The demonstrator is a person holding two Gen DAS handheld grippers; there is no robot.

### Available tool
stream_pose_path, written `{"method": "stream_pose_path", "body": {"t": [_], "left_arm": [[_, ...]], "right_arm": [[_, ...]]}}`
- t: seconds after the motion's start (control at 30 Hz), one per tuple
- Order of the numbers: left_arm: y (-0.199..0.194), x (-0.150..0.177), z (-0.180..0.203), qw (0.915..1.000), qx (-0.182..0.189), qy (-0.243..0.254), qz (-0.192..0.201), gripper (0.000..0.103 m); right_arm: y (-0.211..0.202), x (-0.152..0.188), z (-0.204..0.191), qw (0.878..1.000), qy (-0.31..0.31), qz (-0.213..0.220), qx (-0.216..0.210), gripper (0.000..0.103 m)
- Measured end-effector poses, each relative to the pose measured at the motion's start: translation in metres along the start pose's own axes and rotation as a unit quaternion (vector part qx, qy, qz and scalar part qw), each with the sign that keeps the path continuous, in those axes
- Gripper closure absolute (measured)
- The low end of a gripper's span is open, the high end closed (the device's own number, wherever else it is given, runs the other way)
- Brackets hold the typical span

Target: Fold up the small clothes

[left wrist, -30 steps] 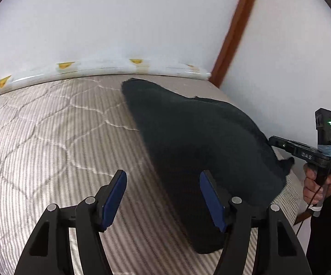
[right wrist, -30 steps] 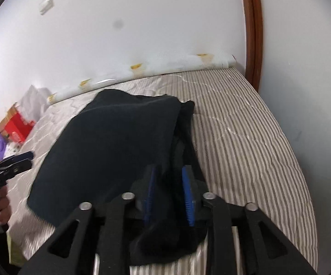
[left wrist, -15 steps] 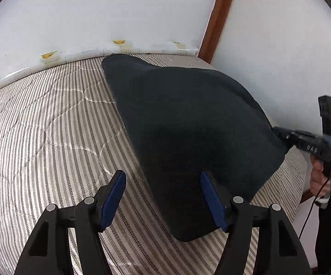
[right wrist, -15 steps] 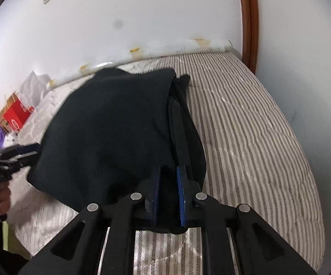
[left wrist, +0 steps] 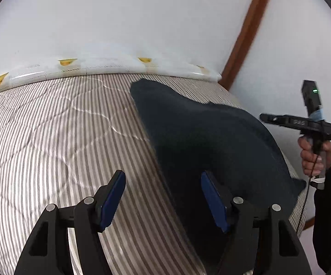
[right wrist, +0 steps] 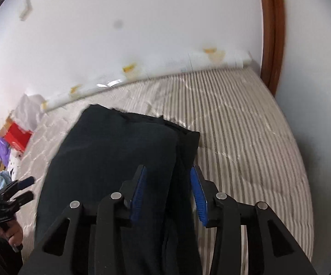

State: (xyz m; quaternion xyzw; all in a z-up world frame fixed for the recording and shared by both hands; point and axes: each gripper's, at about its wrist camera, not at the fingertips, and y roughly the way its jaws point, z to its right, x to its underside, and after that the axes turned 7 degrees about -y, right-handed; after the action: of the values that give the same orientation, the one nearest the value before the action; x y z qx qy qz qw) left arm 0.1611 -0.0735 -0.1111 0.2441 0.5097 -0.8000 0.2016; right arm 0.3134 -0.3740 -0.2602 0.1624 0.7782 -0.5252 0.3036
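Observation:
A dark, folded garment point(left wrist: 211, 137) lies on the striped mattress point(left wrist: 51, 137). My left gripper point(left wrist: 162, 176) is open just above the garment's left edge, its right finger over the cloth, its left finger over bare mattress. In the right wrist view the garment point(right wrist: 119, 149) runs under my right gripper point(right wrist: 168, 169). Its jaws are opening, and a thick fold of cloth sits between the blue pads point(right wrist: 138, 192) without being squeezed. The right gripper point(left wrist: 264, 116), held by a hand, also shows beside the garment's far right edge. At lower left, the left gripper point(right wrist: 25, 188) is visible.
A white plastic-covered edge point(left wrist: 96, 68) runs along the wall at the mattress's far end. A brown wooden frame point(left wrist: 245, 45) stands in the corner, with a wall close to the right side. A red box point(right wrist: 16, 135) and clutter lie off the mattress's left side.
The right gripper was clamped on the garment's fold half a second ago; its jaws have now parted. The raised cloth has settled lower onto the mattress. The left gripper stayed open.

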Motion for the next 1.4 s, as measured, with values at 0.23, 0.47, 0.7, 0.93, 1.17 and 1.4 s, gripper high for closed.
{"method": "stream_pose_path", "body": {"t": [0.23, 0.47, 0.7, 0.93, 1.17, 1.4], "left_arm": [[0.021, -0.017, -0.010, 1.0000, 0.003, -0.008, -0.005, 0.037], [0.031, -0.014, -0.007, 0.9998, 0.016, 0.002, -0.013, 0.037], [0.025, -0.002, 0.001, 0.9997, 0.014, 0.011, -0.019, 0.037], [0.006, 0.015, 0.013, 0.9995, 0.022, 0.017, -0.016, 0.037], [-0.013, 0.042, 0.030, 0.9997, 0.005, 0.022, -0.008, 0.037], [-0.023, 0.066, 0.033, 0.9996, -0.024, 0.016, 0.007, 0.036]], "right_arm": [[0.045, -0.012, 0.005, 0.999, 0.029, -0.009, -0.029, 0.098], [0.022, -0.008, 0.005, 0.997, -0.005, 0.069, 0.030, 0.099], [0.024, 0.000, 0.018, 0.998, 0.031, 0.028, 0.055, 0.090], [-0.049, 0.052, 0.014, 0.997, 0.031, 0.041, 0.058, 0.086], [-0.077, 0.131, -0.023, 0.996, -0.018, 0.067, 0.048, 0.085], [-0.072, 0.178, -0.028, 0.994, -0.034, 0.074, 0.070, 0.086]]}}
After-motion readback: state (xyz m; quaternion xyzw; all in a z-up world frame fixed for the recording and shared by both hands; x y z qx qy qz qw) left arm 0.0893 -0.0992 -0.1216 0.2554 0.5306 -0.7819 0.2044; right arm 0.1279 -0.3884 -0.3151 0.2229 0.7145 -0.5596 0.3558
